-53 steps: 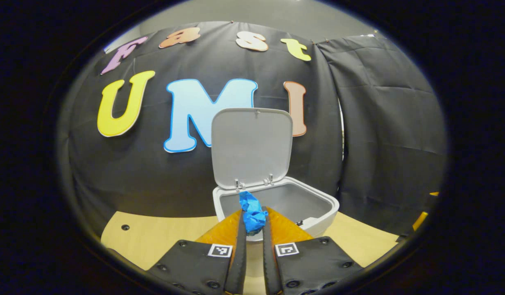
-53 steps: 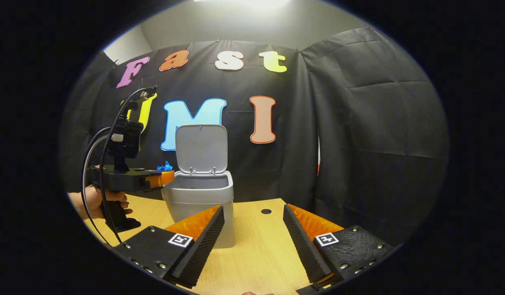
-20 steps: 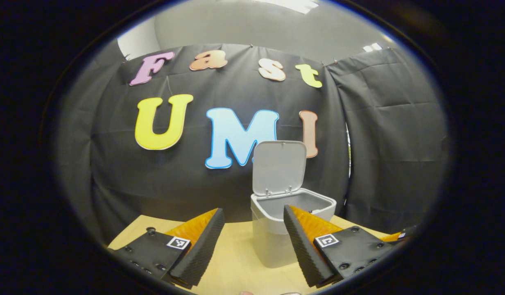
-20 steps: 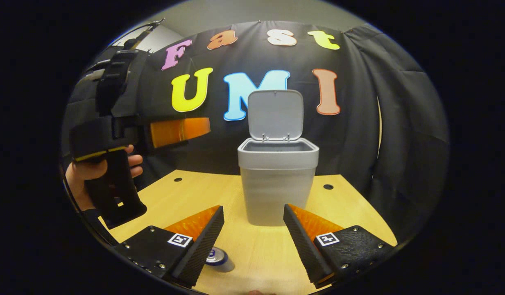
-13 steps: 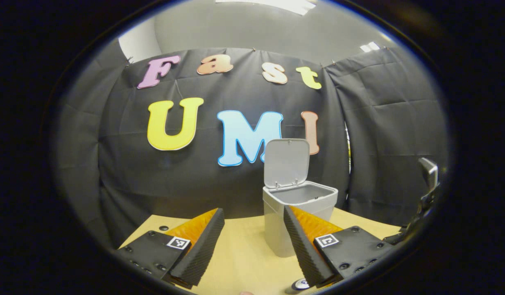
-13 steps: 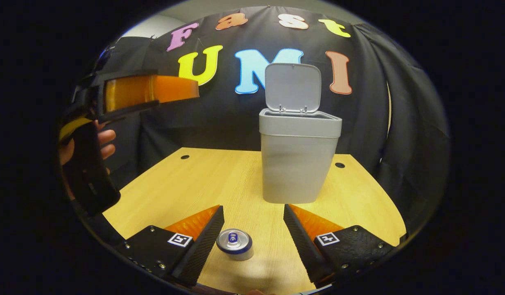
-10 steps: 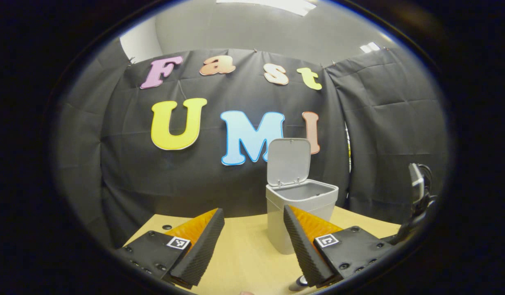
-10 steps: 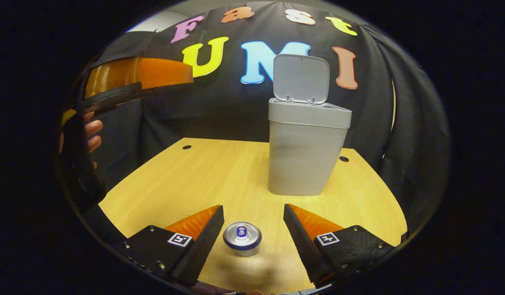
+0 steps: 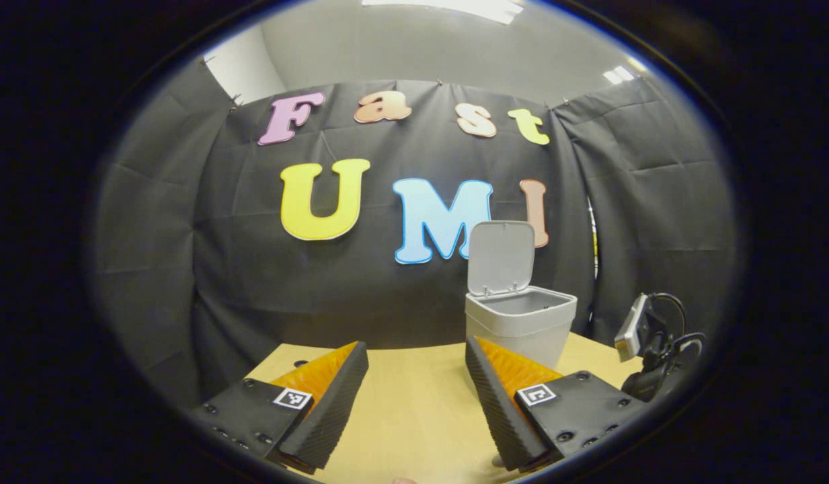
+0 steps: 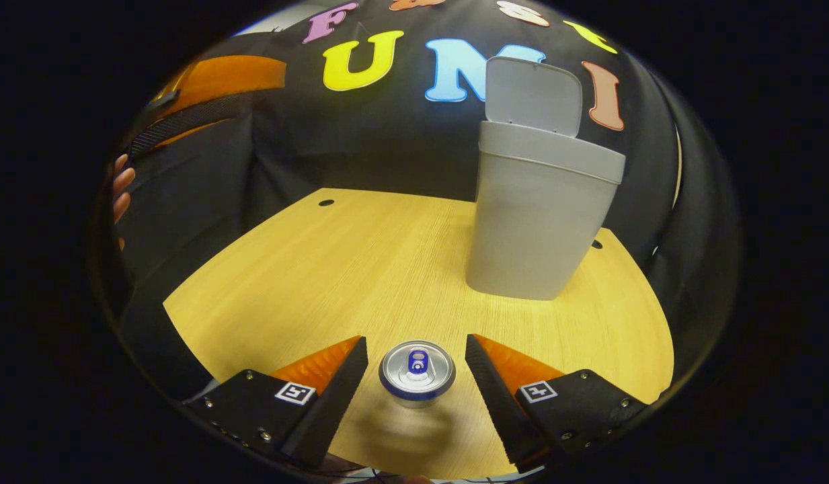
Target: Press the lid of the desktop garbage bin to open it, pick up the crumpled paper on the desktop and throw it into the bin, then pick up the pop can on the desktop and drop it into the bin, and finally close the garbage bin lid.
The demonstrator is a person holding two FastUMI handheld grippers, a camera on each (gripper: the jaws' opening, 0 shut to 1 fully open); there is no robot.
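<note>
Both grippers' jaws gape wide: the right gripper (image 10: 416, 376) straddles the upright pop can (image 10: 417, 372) on the counter (image 10: 333, 269) without touching it, the left gripper (image 9: 416, 386) hangs empty, the lid (image 10: 534, 95) of the garbage bin (image 10: 538, 215) up.

The grey desktop garbage bin (image 10: 538, 222) stands upright toward the far right part of the wooden table (image 10: 333, 269), its hinged lid (image 10: 534, 95) swung up and standing open over the back rim. The pop can (image 10: 417, 372) stands upright near the table's near edge, well apart from the bin, its silver top and blue tab facing up.
</note>
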